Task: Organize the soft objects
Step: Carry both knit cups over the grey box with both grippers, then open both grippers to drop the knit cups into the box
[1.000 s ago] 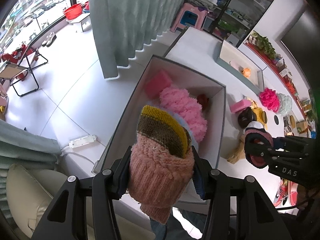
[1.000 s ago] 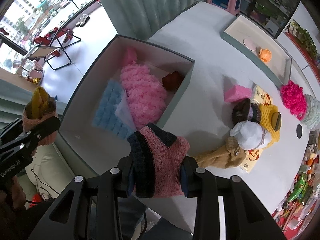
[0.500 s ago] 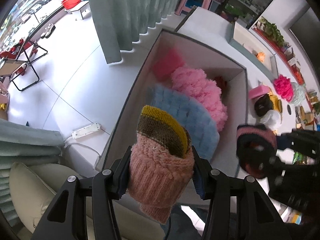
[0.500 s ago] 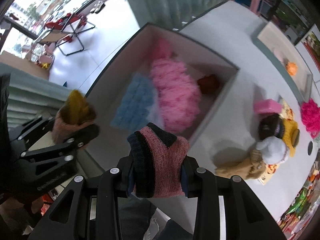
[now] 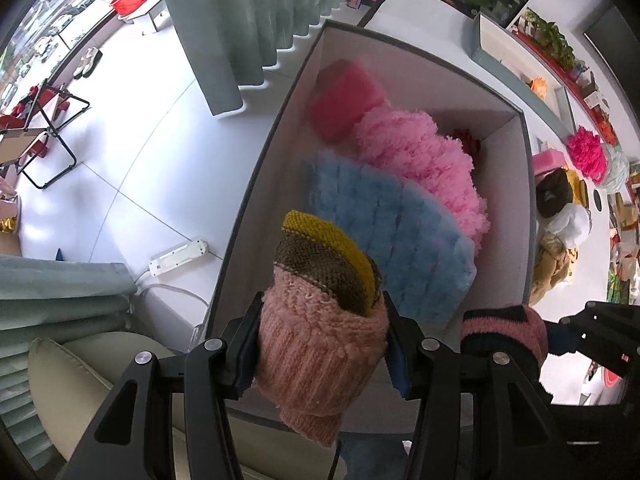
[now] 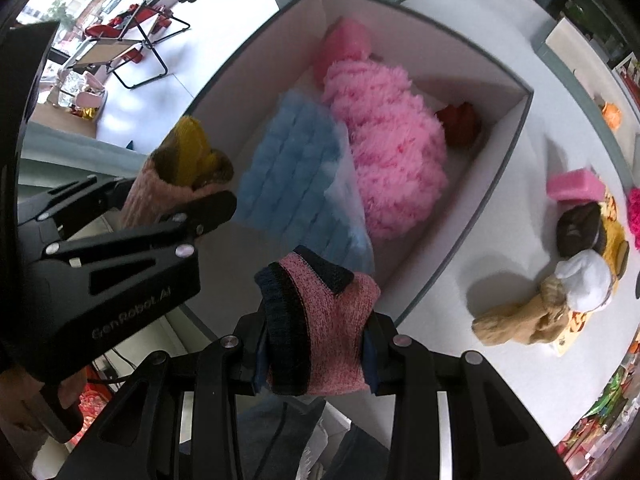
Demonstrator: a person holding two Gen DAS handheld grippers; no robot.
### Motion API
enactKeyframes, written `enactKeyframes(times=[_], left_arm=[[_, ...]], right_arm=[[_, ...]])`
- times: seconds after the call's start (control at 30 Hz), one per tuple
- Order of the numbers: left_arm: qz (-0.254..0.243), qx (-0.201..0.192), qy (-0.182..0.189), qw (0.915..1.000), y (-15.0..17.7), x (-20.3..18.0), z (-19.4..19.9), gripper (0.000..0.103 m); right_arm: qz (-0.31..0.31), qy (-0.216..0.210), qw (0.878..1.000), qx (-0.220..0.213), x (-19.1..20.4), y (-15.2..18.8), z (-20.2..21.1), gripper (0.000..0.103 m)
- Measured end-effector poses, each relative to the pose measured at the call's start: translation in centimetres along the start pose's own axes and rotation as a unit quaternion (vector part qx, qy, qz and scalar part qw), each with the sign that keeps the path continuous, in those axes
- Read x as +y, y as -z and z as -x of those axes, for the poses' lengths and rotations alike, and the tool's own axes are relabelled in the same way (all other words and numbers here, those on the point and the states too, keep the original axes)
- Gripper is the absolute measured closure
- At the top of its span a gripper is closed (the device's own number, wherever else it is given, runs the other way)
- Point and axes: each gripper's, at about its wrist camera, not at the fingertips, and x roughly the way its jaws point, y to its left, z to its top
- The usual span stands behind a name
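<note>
My left gripper (image 5: 322, 344) is shut on a pink knitted hat with a yellow-brown top (image 5: 324, 304), held over the near end of the open grey box (image 5: 527, 208). My right gripper (image 6: 316, 356) is shut on a pink and navy knitted piece (image 6: 324, 332), just above the box's near rim (image 6: 464, 240). Each gripper shows in the other view: the left gripper (image 6: 192, 204) and the right gripper (image 5: 560, 340). In the box lie a blue fluffy cloth (image 5: 392, 236), a pink fluffy piece (image 5: 420, 160), a pink sponge (image 5: 344, 100) and a small red item (image 6: 460, 120).
On the white table (image 6: 520, 160) right of the box lie a pink sponge (image 6: 576, 186), a dark hat (image 6: 578, 228), a white soft item (image 6: 586, 284), a tan knit (image 6: 520, 320) and a magenta pompom (image 5: 586, 152). A shallow tray (image 5: 520, 52) stands farther back. Curtain and floor are left.
Both grippers have moved closer over the box with their knits still held. The right gripper has swung left, from above the table to the box's near end beside the left one.
</note>
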Motion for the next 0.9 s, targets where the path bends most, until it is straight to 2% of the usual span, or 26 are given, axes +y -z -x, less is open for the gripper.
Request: enactKeyframes(times=[0.17,0.23,0.27,0.3,0.37,0.47,0.53,0.63,0.67,0.73,0.9], left_arm=[[-0.007,-0.001,-0.002,1.0,-0.1,-0.5,-0.3,0.05],[-0.006,-0.007,-0.001,1.0,0.0,-0.6,-0.2,0.039],[-0.005,-0.011,0.001,0.9999,0.0,-0.7,-0.1,0.035],[-0.004,-0.014,0.001,0.9999,0.1,-0.6,0.1,0.022],[-0.003,-0.023,0.0,0.9997,0.1,-0.6,0.5,0.009],[-0.009,-0.011,0.0,0.9999,0.0,-0.8,0.6,0.008],[-0.013,-0.003,-0.005,0.9999,-0.2,-0.9,0.5,0.0],[-0.019,-0.005,-0.015,0.9997,-0.3,-1.3,0.8,0.0],[-0.019,-0.006,-0.017,0.9997,-0.4,-1.4,0.9,0.0],[-0.019,-0.005,-0.016,0.9997,-0.3,-1.6,1.1,0.0],[-0.03,0.01,-0.009,0.9994,-0.5,-3.5,1.3,0.0]], right_arm=[[0.006,0.003,1.0,0.007,0.3,0.3,-0.5,0.062],[0.007,0.004,1.0,0.007,0.2,0.1,-0.5,0.062],[0.008,0.003,1.0,0.007,0.2,0.1,-0.5,0.055],[0.008,0.001,1.0,0.008,0.3,-0.2,-0.5,0.05],[0.008,0.0,1.0,0.005,0.3,-0.2,-0.4,0.024],[0.008,-0.003,1.0,-0.004,0.3,-0.1,0.1,0.02],[0.009,-0.001,1.0,-0.009,0.3,0.0,0.6,0.017],[0.002,-0.001,1.0,-0.016,-0.3,0.5,1.2,0.015],[-0.001,-0.002,1.0,-0.018,-0.5,0.7,1.4,0.007],[-0.012,-0.001,1.0,-0.027,-1.4,1.3,2.0,0.0],[-0.049,0.002,0.998,-0.042,-4.5,2.8,3.4,0.0]])
